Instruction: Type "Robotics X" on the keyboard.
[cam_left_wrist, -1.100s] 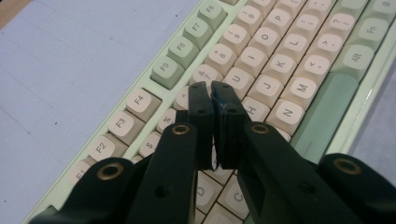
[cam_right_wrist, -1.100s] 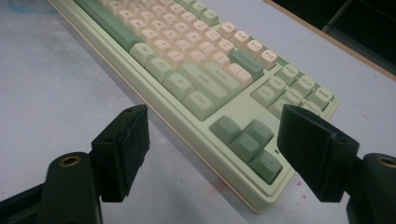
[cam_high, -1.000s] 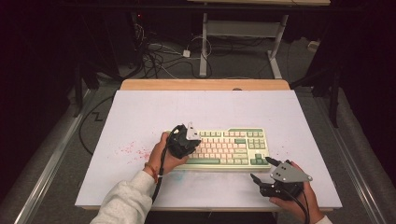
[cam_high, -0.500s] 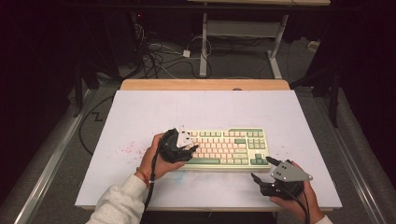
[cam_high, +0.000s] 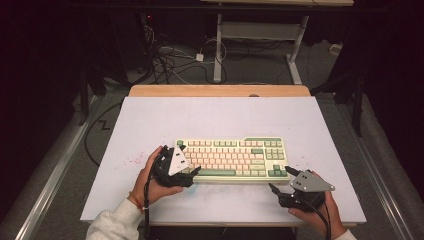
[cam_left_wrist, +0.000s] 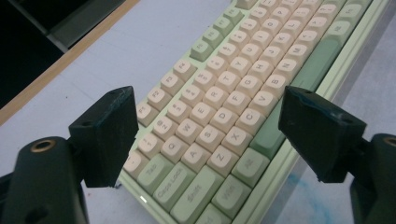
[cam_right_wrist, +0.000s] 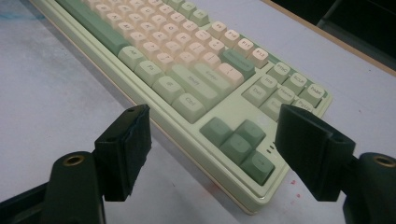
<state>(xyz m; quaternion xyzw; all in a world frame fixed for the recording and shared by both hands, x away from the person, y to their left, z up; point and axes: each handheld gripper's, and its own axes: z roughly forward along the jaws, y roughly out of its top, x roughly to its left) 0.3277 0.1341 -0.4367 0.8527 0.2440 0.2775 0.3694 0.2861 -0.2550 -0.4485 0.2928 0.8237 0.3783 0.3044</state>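
Keyboard: pale green plastic keyboard with cream and sage-green keys (cam_high: 232, 159) lies flat on the white table top (cam_high: 150, 125), a little nearer the person's edge than the middle, long side running left to right.
Left gripper: black two-jaw left gripper with a grey three-cornered plate (cam_high: 188, 160) sits at the keyboard's left end, held in the person's left hand (cam_high: 155, 182), a white sleeve (cam_high: 112, 225) behind it.
Left jaws: they have just been opening and now stand wide apart over the left key rows; in the left gripper view the letter keys and the long green bar show between them, and the pads press on nothing.
Right gripper: black right gripper with its own grey plate (cam_high: 280, 181) rests near the table's front edge, just off the keyboard's near right corner, in the person's right hand (cam_high: 315, 212).
Right jaws: spread wide, nothing gripped; the right gripper view shows the green arrow keys (cam_right_wrist: 240, 140) and the keyboard's corner in the gap between them.
Table marks: faint red specks (cam_high: 131, 161) lie left of the left hand.
Beyond the table: a wooden strip (cam_high: 220, 90) runs along the far edge, cables (cam_high: 175, 60) on the floor behind.
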